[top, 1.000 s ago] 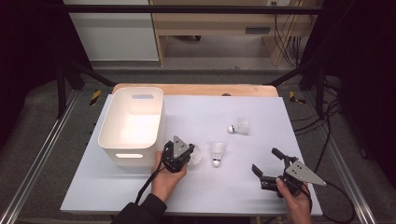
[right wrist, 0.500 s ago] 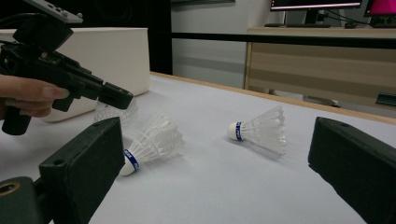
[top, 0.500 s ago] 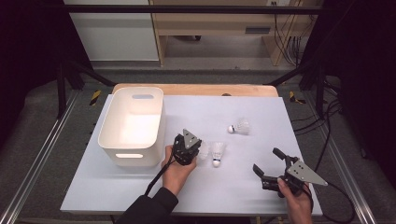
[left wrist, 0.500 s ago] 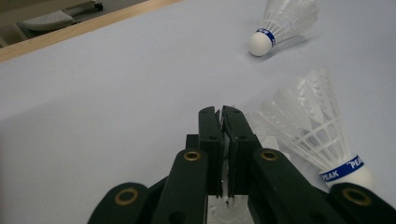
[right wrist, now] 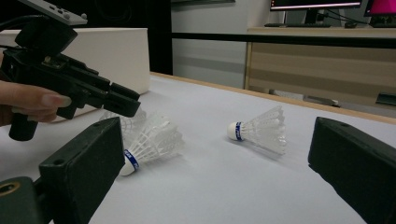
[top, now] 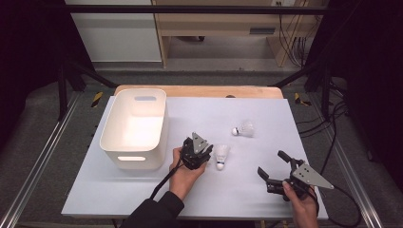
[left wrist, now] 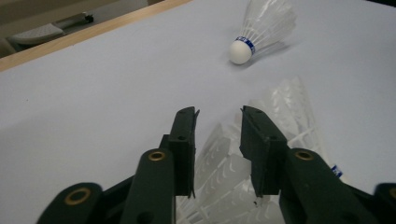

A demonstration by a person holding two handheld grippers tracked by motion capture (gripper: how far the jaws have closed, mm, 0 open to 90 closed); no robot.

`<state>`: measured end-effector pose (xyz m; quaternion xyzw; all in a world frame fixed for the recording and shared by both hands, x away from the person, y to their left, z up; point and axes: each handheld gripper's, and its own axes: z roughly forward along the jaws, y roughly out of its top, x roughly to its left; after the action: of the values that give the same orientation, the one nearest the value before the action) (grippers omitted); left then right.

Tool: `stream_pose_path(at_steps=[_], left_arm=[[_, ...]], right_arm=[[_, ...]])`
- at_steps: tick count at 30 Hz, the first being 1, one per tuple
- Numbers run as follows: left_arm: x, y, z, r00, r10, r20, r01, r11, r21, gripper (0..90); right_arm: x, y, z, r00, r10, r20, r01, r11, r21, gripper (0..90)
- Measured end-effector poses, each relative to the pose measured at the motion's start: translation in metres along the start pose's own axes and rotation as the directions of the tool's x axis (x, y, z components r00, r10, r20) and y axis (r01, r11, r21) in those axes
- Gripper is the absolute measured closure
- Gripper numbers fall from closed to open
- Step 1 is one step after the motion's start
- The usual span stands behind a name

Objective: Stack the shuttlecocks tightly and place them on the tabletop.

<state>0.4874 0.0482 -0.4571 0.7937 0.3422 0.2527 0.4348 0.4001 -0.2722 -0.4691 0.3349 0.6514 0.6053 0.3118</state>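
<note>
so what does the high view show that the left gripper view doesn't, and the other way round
High view: the white bin and the open right gripper.
Left gripper view: up close, the left gripper, whose jaws have just been opening, with white feathers lying in the gap, apparently not pressed.
Both: the white table sheet, the far shuttlecock lying on its side, and the near shuttlecock beside the left gripper.

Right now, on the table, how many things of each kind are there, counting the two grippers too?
Shuttlecocks: 3, one far, one near, one under the left gripper's jaws
White bin: 1
Grippers: 2, left gripper and right gripper
Total: 6
</note>
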Motion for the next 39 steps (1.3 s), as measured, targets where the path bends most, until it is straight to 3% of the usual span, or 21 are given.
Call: stream_pose_path(at_steps=[11, 14, 16, 20, 25, 32, 39], left_arm=[[0.001, 0.003, -0.011, 0.9995, 0.005, 0.03, -0.003, 0.9981, -0.062, 43.2], [0.001, 0.003, -0.018, 0.9986, 0.02, 0.049, -0.016, 0.9963, -0.085, 31.7], [0.001, 0.001, -0.024, 0.9978, 0.029, 0.06, -0.022, 0.9943, -0.105, 29.5], [0.002, -0.004, -0.035, 0.9947, 0.011, 0.103, 0.003, 0.9911, -0.133, 20.9], [0.001, -0.015, -0.051, 0.9903, 0.025, 0.136, 0.0, 0.9826, -0.186, 13.4], [0.004, -0.035, -0.079, 0.9852, 0.029, 0.169, 0.015, 0.9674, -0.253, 10.5], [0.011, -0.054, -0.106, 0.982, 0.011, 0.188, 0.046, 0.9541, -0.296, 8.4]], right_arm=[[0.0, 0.0, 0.0, 1.0, 0.001, 0.002, -0.001, 1.0, 0.003, 3.8], [-0.001, -0.001, 0.0, 1.0, 0.0, 0.005, 0.0, 1.0, 0.013, 3.8], [-0.001, -0.001, 0.0, 1.0, -0.002, 0.005, 0.002, 1.0, 0.014, 3.8], [0.0, -0.001, 0.001, 0.9998, 0.013, 0.016, -0.014, 0.999, 0.043, 3.8], [0.001, -0.001, 0.002, 0.9983, 0.053, 0.023, -0.055, 0.992, 0.117, 3.7], [0.007, 0.001, 0.008, 0.9975, 0.056, 0.043, -0.063, 0.981, 0.182, 4.8], [0.016, 0.016, 0.023, 0.9989, 0.048, 0.0, -0.046, 0.969, 0.241, 6.3]])
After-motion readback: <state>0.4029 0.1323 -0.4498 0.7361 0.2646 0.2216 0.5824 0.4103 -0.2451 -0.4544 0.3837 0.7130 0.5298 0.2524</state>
